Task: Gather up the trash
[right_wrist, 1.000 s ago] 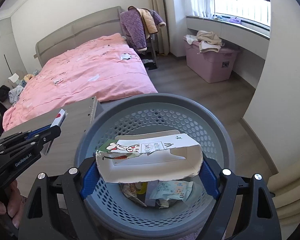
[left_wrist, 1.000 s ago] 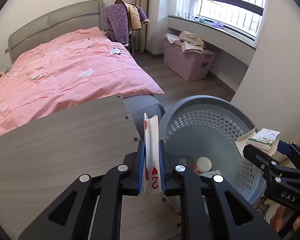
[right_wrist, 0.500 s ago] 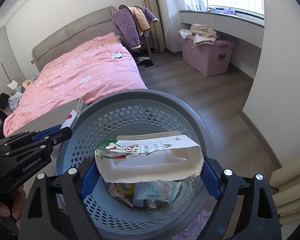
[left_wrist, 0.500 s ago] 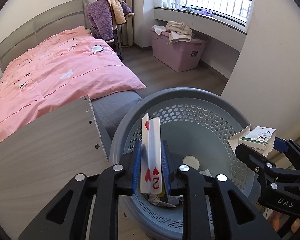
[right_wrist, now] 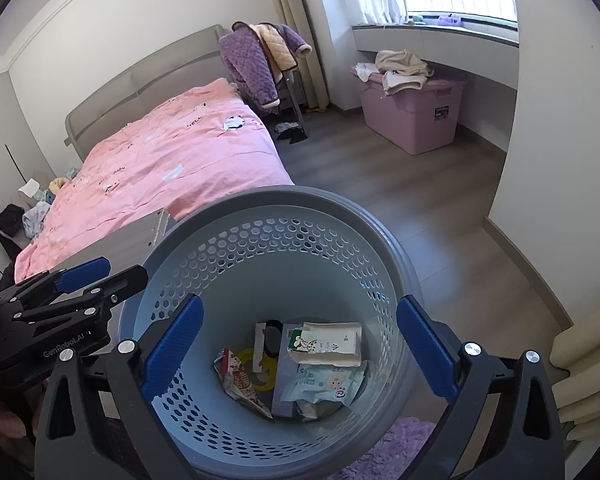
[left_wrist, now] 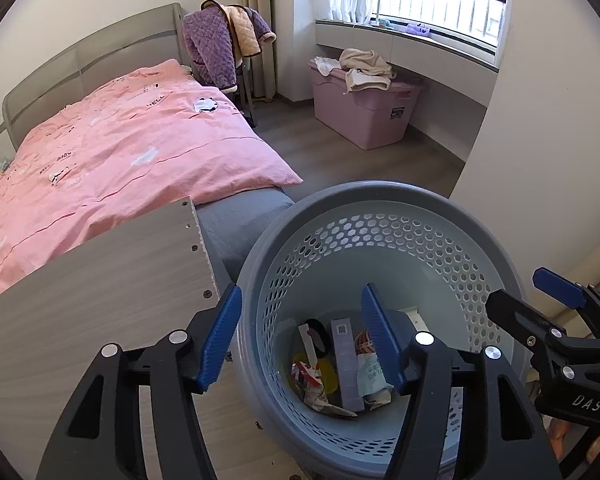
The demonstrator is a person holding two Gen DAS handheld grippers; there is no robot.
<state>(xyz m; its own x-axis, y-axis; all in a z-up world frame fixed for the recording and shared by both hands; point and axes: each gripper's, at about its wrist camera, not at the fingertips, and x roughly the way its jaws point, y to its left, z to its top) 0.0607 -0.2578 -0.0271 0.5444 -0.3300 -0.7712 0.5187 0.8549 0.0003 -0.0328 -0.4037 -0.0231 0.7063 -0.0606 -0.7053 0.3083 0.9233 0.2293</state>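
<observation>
A grey-blue perforated waste basket (left_wrist: 380, 208) (right_wrist: 284, 204) stands on the floor below both grippers. My left gripper (left_wrist: 302, 340) is open and empty over its left rim. My right gripper (right_wrist: 300, 344) is open and empty above its middle; it also shows at the right of the left wrist view (left_wrist: 540, 300). Inside lie a white carton (right_wrist: 326, 344), a playing card (right_wrist: 259, 346) (left_wrist: 309, 346), a wet-wipe packet (right_wrist: 324, 384), a red snack wrapper (right_wrist: 240, 380) and a purple box (left_wrist: 346, 364).
A grey wooden table (left_wrist: 88, 292) lies left of the basket. Behind it is a bed with a pink cover (left_wrist: 120, 152). A pink storage bin (left_wrist: 364, 116) with clothes stands by the window. A purple rug (right_wrist: 392, 452) lies beside the basket.
Both grippers opened. The playing card fell from the left gripper and the white carton from the right gripper into the basket. The left gripper moved further over the basket.
</observation>
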